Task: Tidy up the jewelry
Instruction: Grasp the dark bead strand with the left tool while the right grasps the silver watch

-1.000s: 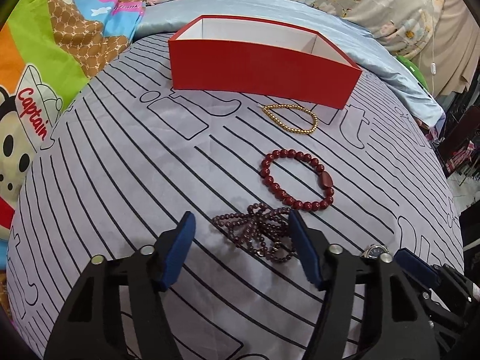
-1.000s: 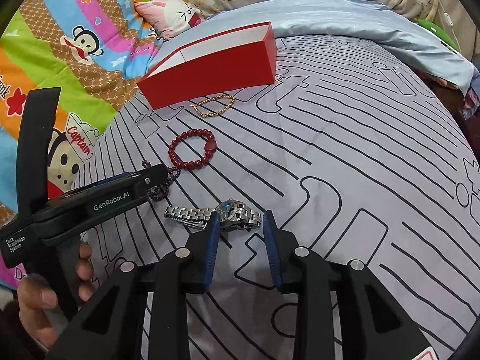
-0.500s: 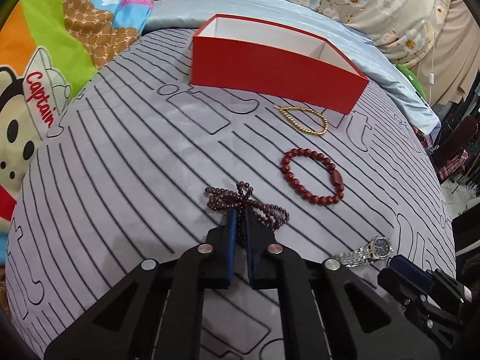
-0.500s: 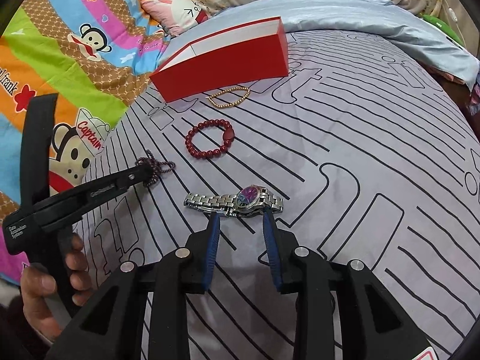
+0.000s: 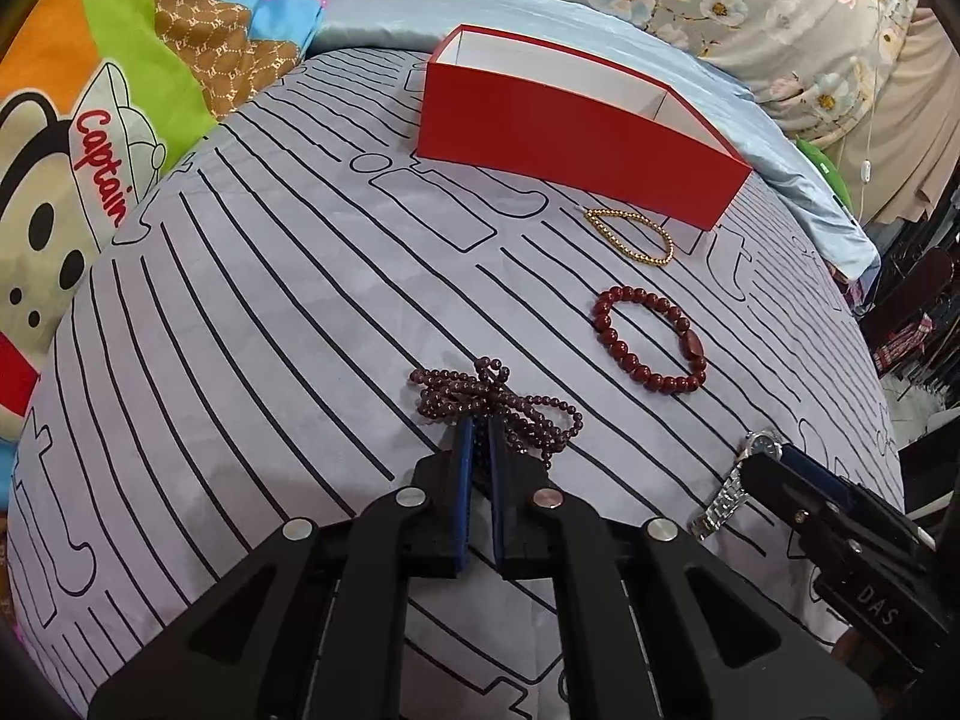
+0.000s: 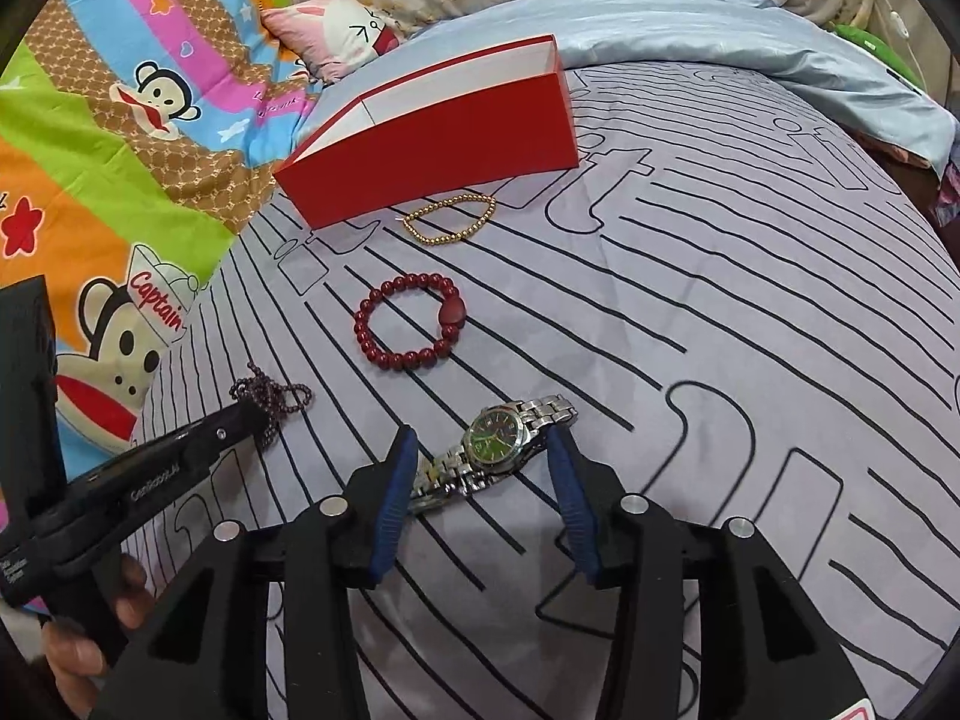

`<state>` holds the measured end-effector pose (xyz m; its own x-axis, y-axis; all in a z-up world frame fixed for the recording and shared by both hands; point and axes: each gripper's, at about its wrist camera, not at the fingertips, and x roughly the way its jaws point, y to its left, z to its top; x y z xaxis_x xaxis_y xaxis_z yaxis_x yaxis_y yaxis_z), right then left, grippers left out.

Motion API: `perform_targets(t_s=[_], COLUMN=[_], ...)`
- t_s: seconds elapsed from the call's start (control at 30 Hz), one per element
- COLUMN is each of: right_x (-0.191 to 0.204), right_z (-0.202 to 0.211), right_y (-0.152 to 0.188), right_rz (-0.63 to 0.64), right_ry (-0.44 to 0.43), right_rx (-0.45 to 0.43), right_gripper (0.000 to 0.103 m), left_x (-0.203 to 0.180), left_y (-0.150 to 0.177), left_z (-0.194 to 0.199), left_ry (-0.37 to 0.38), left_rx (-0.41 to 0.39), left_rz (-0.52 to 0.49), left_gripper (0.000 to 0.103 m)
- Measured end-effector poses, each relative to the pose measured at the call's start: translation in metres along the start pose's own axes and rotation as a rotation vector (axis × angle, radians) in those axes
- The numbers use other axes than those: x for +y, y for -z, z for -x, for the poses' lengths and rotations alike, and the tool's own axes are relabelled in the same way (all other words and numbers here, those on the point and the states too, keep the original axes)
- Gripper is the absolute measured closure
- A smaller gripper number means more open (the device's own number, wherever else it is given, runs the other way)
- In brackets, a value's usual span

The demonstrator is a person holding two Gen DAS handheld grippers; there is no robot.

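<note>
My left gripper point(image 5: 478, 429) is shut on a dark maroon bead necklace point(image 5: 441, 393), which lies bunched on the grey striped sheet; it also shows in the right wrist view point(image 6: 273, 399). My right gripper point(image 6: 480, 441) is open, its fingers on either side of a silver watch point(image 6: 498, 444) with a green dial; the watch also shows in the left wrist view point(image 5: 729, 495). A red bead bracelet point(image 5: 651, 345) and a gold bead bracelet point(image 5: 630, 234) lie farther off. An open red box point(image 5: 576, 138) with a white inside stands beyond them.
The grey striped sheet point(image 6: 750, 330) covers a rounded bed. Colourful cartoon bedding point(image 6: 120, 150) lies to the left, a light blue sheet point(image 6: 720, 30) behind the box. A hand point(image 6: 90, 630) holds the left gripper's handle.
My left gripper closed on the maroon necklace. My right gripper opened wider and moved forward around the watch.
</note>
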<state>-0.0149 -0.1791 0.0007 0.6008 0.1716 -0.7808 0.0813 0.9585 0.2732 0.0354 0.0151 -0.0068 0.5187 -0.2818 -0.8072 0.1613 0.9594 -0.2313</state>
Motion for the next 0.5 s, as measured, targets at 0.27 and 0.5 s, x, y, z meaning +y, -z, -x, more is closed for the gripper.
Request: perform_targets(t_s=[0.27,0.5], right_x=[0.017,0.01], right_z=[-0.007,-0.005], right_y=[0.001,0.002], right_rz=[0.092,0.081], right_ry=[0.098,0.109], right_rx=[-0.026,-0.034], right_gripper=[0.059,0.073], left_x=[0.0,-0.002], left_y=[-0.005,-0.015], left_z=[0.005,-0.006], left_ry=[0.022,0.005], left_rx=[-0.017,-0.009], left_rz=[0.046,0.082], left_gripper=[0.041,0.04])
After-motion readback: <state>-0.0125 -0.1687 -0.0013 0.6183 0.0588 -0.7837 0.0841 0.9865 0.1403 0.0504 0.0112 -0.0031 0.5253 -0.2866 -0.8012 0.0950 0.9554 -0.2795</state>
